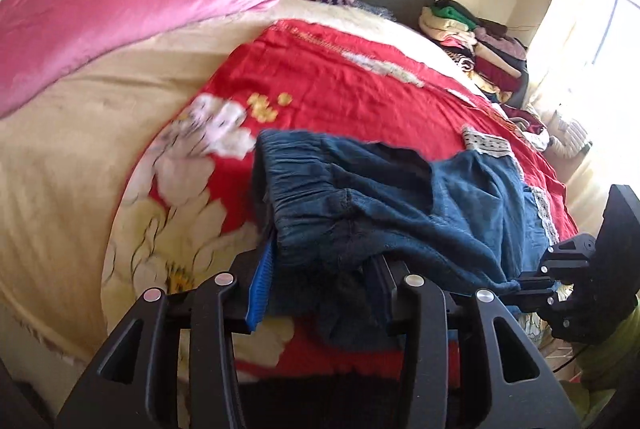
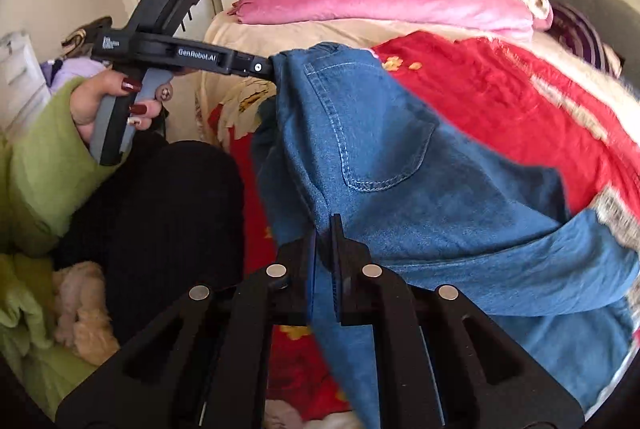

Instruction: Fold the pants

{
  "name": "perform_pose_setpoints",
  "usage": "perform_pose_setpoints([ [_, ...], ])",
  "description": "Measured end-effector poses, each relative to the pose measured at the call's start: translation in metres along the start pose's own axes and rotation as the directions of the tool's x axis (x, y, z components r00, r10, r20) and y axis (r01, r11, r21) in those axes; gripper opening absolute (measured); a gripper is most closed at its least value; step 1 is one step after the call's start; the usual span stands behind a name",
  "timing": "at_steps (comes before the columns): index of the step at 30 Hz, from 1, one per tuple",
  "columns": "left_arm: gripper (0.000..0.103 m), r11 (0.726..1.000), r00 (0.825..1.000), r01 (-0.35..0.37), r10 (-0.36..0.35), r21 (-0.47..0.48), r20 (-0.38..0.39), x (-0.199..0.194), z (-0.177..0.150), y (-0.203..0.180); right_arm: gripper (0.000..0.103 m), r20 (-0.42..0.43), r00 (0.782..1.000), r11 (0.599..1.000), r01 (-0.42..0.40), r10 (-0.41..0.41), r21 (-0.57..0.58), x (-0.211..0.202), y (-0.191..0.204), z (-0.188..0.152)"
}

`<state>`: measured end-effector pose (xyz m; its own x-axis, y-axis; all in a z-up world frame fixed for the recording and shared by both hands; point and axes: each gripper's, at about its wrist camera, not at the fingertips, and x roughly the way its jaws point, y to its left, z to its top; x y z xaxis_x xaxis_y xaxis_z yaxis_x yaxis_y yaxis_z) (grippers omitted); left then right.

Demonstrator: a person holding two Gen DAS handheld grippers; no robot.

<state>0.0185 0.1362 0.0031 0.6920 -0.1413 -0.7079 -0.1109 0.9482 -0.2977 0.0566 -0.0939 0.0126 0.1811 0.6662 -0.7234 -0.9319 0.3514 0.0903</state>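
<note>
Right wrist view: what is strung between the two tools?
The blue jeans hang there, stretched from the left tool at the waistband to the right tool, above the red bedspread.

Blue denim pants (image 2: 400, 165) bunched, lifted over bed.

Both grippers matte black plastic w/ ribbed, cut-out linkage arms, round silver pivot pins at each joint. Left gripper (image 2: 276, 69): blue pads inside fingers, white "GenRobot.AI" lettering on side bar, grey trigger grip, black box on top. Right gripper (image 2: 325, 225): same build, dark blue pads. Left hand (image 2: 108, 101): dark red nail polish; fuzzy lime-green sleeve (image 2: 44, 169); black trousers (image 2: 160, 221).
</note>
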Motion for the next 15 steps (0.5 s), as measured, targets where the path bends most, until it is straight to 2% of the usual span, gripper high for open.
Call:
perform_pose_setpoints([
  [4, 0.057, 0.999, 0.999, -0.022, 0.021, -0.032, -0.028, -0.005, -0.009, 0.012, 0.005, -0.033, 0.999, 1.000, 0.008, -0.009, -0.030, 0.010, 0.006, -0.003],
  [6, 0.062, 0.998, 0.998, -0.045, 0.044, -0.035, -0.048, -0.008, -0.012, 0.015, 0.005, -0.046, 0.999, 1.000, 0.000, -0.001, -0.007, 0.015, 0.004, -0.009],
  [10, 0.061, 0.997, 0.995, -0.070, 0.066, -0.045, -0.075, -0.021, -0.021, 0.019, 0.005, -0.051, 0.999, 1.000, -0.004, 0.005, 0.020, 0.022, -0.001, -0.013],
  [15, 0.059, 0.993, 0.996, -0.085, 0.084, -0.083, -0.006, -0.056, -0.023, 0.025, 0.010, -0.052, 0.998, 1.000, -0.023, 0.024, 0.015, 0.025, 0.003, -0.019],
])
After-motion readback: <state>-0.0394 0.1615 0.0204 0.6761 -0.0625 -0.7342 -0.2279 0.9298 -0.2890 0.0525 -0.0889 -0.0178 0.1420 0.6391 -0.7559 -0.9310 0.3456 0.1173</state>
